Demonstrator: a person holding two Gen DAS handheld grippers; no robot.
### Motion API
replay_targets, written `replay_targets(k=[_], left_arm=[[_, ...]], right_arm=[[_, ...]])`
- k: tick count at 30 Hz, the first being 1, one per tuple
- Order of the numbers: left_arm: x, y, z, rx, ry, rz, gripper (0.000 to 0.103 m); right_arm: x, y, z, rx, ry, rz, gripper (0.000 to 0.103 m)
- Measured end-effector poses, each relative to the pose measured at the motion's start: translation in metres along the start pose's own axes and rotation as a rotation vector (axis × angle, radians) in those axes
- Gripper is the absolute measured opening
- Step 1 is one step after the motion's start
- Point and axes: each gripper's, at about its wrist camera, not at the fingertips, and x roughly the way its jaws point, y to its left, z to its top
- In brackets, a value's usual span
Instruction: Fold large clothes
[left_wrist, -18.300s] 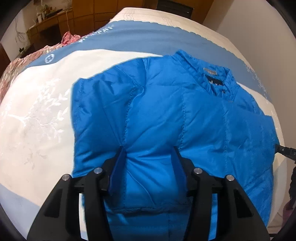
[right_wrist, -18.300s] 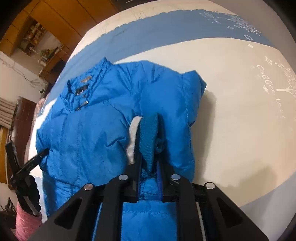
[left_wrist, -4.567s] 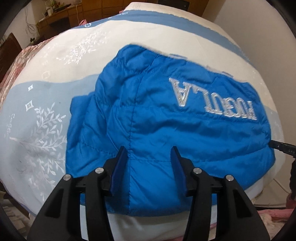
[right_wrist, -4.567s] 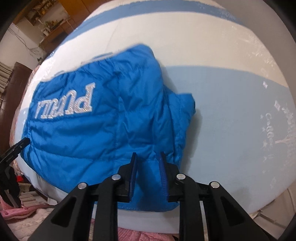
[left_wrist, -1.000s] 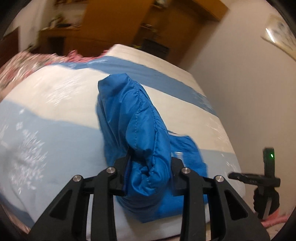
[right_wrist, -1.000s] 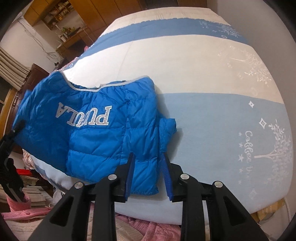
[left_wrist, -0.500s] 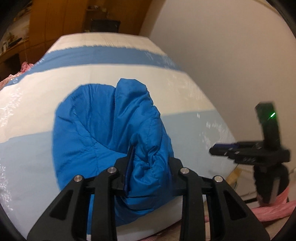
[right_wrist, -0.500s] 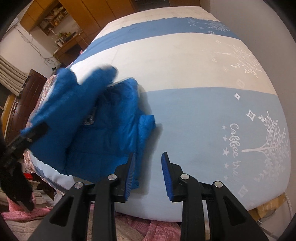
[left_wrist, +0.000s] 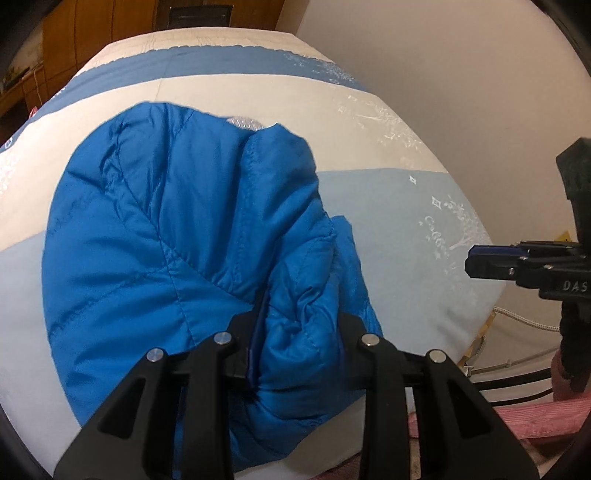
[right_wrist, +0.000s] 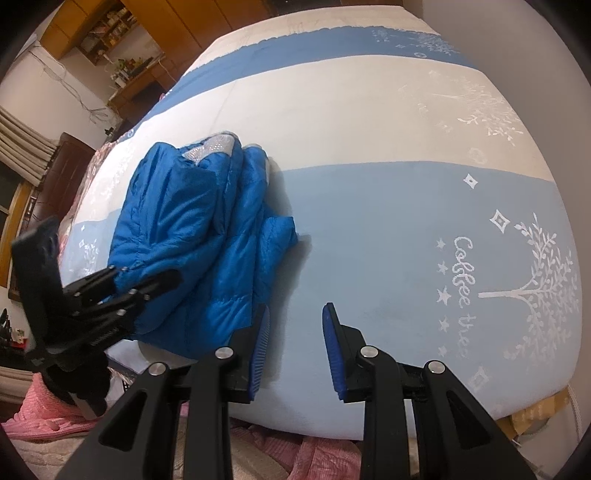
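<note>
A bright blue puffer jacket (left_wrist: 177, 236) lies folded over itself in a thick bundle on the bed (left_wrist: 399, 206). My left gripper (left_wrist: 299, 332) is shut on a bunched edge of the jacket at the bundle's near right side. In the right wrist view the jacket (right_wrist: 192, 236) sits at the left with silver lettering (right_wrist: 210, 146) showing at its far end, and the left gripper (right_wrist: 144, 284) clamps its near edge. My right gripper (right_wrist: 295, 332) is open and empty, over the pale blue sheet just right of the jacket. It also shows in the left wrist view (left_wrist: 480, 262).
The bed has a white and blue striped cover with a white tree print (right_wrist: 535, 277). A plain wall (left_wrist: 461, 74) runs along the bed's right side. Wooden cabinets (right_wrist: 155, 33) stand beyond the far end. Pink fabric (right_wrist: 48, 417) lies below the near edge.
My left gripper has carried its side of the jacket across to the right and laid it over the rest, halving the bundle. My right gripper has let go, opened and drawn clear.
</note>
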Motion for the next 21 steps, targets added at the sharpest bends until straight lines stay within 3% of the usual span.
replay_targets(k=[3,6,8,13,17,21], left_arm=[[0.0,0.0,-0.002,-0.012,-0.01,0.001,0.031],[-0.014,-0.006,-0.001,-0.015,-0.035,-0.014,0.039],[-0.027,-0.012,-0.004,-0.008,-0.046,-0.056,0.054],[-0.08,-0.008,-0.005,-0.008,-0.101,-0.161,0.057],[-0.116,0.026,0.002,-0.071,-0.16,-0.056,0.057],[-0.118,0.077,0.014,-0.166,-0.117,0.165,0.056]], right_arm=[[0.004,0.003,0.004,-0.008,0.01,0.012,0.03],[0.007,0.009,0.01,-0.024,0.013,0.026,0.031],[0.008,0.013,0.016,-0.034,0.011,0.038,0.036],[0.005,0.022,0.035,-0.045,-0.007,0.079,0.042],[0.008,0.036,0.049,-0.056,-0.005,0.12,0.049],[0.018,0.057,0.062,-0.073,0.013,0.142,0.057]])
